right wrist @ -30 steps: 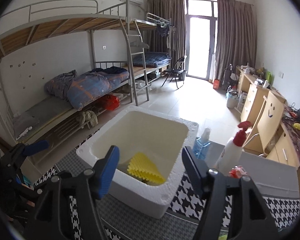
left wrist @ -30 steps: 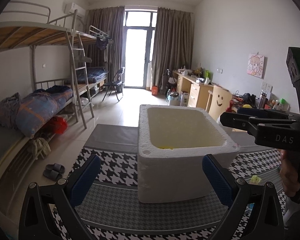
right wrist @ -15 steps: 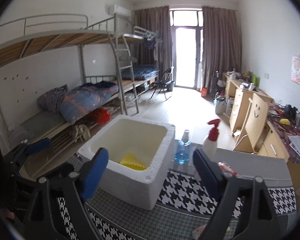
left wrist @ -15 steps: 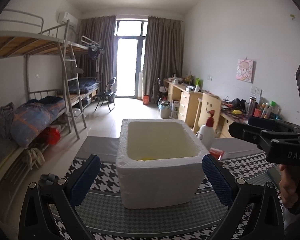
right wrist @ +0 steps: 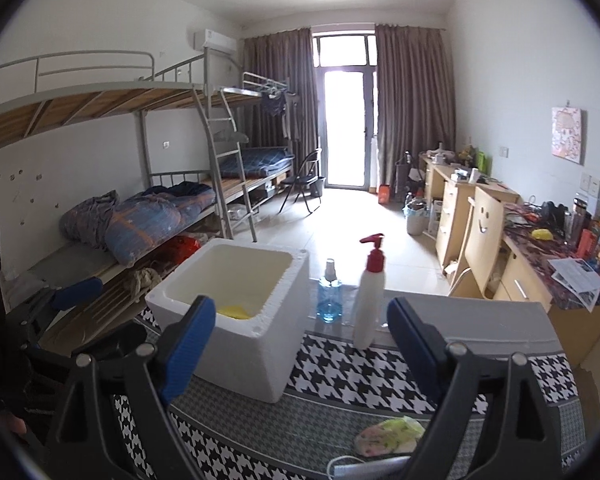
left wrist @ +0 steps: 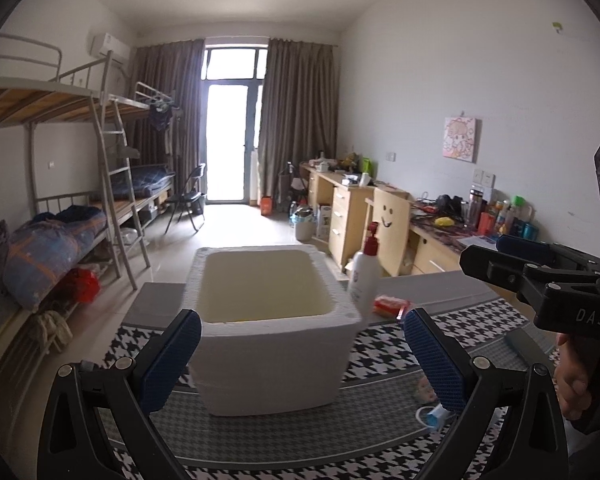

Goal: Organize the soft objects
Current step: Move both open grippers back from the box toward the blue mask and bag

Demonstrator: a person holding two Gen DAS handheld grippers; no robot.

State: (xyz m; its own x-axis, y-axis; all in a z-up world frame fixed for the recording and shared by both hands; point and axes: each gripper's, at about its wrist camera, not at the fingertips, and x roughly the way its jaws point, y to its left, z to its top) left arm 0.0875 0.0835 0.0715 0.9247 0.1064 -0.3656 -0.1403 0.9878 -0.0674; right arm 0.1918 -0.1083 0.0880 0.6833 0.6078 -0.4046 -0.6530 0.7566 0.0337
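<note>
1. Comparing with a second ago: the right hand-held gripper (right wrist: 300,344) had its jaws narrower right over the foam box (right wrist: 236,312); now they stand wide with nothing between the pads. The yellow sponge-like piece (right wrist: 233,311) lies on the floor of the box, near its front wall, same spot as before. My read is that it was just dropped in and this is the pull-back.

2. Both views have backed away from the box. It fills less of each picture now, and more of the counter (right wrist: 480,312) shows around it: the white pump bottle (right wrist: 369,304) with the red top, the small blue spray bottle (right wrist: 329,300) beside it, and a red packet (left wrist: 392,305) just right of the box.

3. The left hand-held gripper (left wrist: 300,364) is wide open too, and empty. It points at the box from the front, with the box's near wall framed between its blue pads but not touched.

4. What it means for the task: one soft thing looks sorted. The next likely candidate is the pale floral soft item (right wrist: 390,432) lying on the checked cloth (right wrist: 360,368) low in the right view, just in front of the right gripper. Can't tell exactly what it is, maybe a pouch or cloth. A white cable end lies just below it, so watch for snagging.
</note>
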